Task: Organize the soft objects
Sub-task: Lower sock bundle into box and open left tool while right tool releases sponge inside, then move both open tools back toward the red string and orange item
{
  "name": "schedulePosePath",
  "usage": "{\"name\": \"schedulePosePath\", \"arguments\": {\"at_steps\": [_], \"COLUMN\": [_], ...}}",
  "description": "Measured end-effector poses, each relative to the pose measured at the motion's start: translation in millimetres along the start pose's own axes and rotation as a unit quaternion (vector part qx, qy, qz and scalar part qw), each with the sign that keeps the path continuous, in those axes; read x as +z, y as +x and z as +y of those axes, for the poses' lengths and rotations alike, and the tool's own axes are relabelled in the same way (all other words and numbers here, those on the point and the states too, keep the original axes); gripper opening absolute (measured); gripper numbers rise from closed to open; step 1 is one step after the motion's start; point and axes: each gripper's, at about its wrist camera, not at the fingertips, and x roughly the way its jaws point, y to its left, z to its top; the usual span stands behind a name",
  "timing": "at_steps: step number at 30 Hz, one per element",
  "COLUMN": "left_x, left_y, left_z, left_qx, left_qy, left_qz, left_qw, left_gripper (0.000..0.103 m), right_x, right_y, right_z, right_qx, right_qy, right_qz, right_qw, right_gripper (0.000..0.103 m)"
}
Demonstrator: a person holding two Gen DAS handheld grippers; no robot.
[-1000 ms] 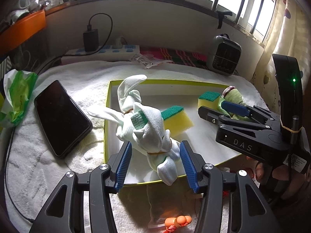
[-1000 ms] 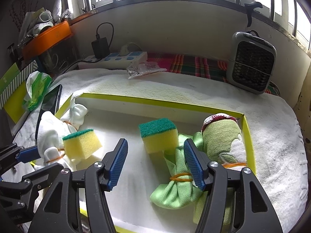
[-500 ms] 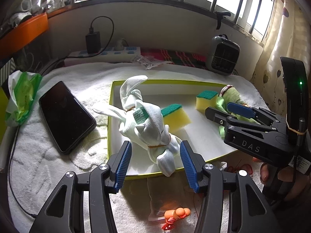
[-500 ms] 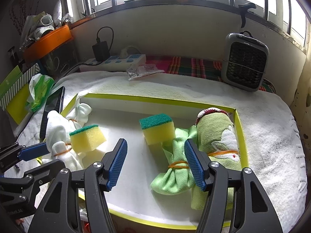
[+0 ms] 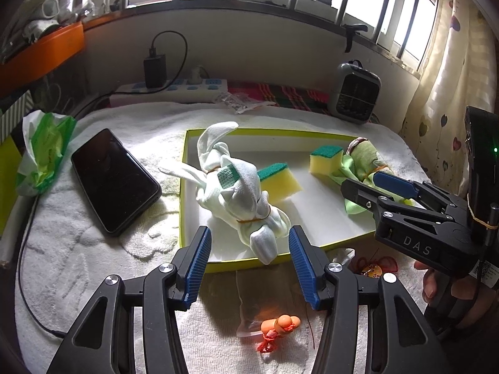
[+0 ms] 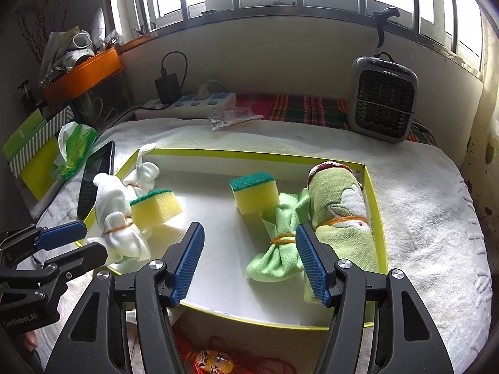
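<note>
A shallow yellow-rimmed tray [image 5: 182, 187] [image 6: 249, 155] holds the soft things. A white cloth bundle [image 5: 237, 193] [image 6: 118, 218] tied with rubber bands lies at its left end, hanging over the front rim. Two yellow sponges with green tops sit inside, one by the bundle [image 5: 279, 180] [image 6: 156, 207] and one mid-tray [image 5: 324, 159] [image 6: 255, 191]. A light green tied cloth [image 6: 279, 243] and a green rolled towel [image 6: 340, 218] lie at the right end. My left gripper [image 5: 248, 265] is open, just short of the bundle. My right gripper [image 6: 249, 263] is open above the tray's front.
A black phone [image 5: 113, 180] lies left of the tray on the white towel [image 5: 78, 265]. A green-white wrapper [image 5: 43, 152] is further left. A power strip [image 6: 190, 104] and small fan heater [image 6: 383, 106] stand at the back. Orange trinkets [image 5: 279, 327] lie near the front edge.
Both grippers have drawn back and up from the tray. The white bundle now lies free in front of the left jaws. Nothing in the tray has moved.
</note>
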Motion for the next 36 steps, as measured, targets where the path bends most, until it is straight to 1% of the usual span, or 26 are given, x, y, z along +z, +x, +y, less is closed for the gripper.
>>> {"name": "schedulePosePath", "arguments": {"at_steps": [9, 12, 14, 17, 21, 27, 32, 36], "left_x": [-7, -11, -13, -18, -25, -37, -46, -53], "left_y": [-11, -15, -17, -21, -27, -35, -41, -40], "left_z": [1, 2, 4, 6, 10, 16, 22, 29], "left_qx": [-0.004, 0.004, -0.002, 0.002, -0.011, -0.019, -0.022, -0.020], "left_qy": [-0.003, -0.002, -0.005, -0.008, -0.015, -0.023, -0.035, -0.047], "left_qz": [-0.007, -0.010, -0.010, -0.012, -0.012, -0.013, -0.015, -0.009], "left_qw": [1.0000, 0.9999, 0.9999, 0.9999, 0.9998, 0.9995, 0.9990, 0.9987], "left_gripper": [0.051, 0.051, 0.051, 0.051, 0.051, 0.051, 0.051, 0.051], "right_x": [-11, -16, -20, -27, -34, -48, -59, -66], "right_y": [-17, -22, -26, -33, -43, -50, -52, -52], "right_z": [1, 0, -1, -3, -4, -1, 3, 5], "right_qx": [0.002, 0.003, 0.002, 0.004, 0.009, 0.019, 0.034, 0.051], "right_qy": [0.005, 0.008, 0.009, 0.009, 0.006, -0.010, -0.031, -0.045], "right_qz": [-0.007, -0.009, -0.009, -0.012, -0.018, -0.015, -0.005, 0.002], "right_qw": [1.000, 1.000, 1.000, 1.000, 1.000, 1.000, 0.999, 0.998], "right_gripper": [0.062, 0.062, 0.062, 0.062, 0.062, 0.062, 0.062, 0.062]}}
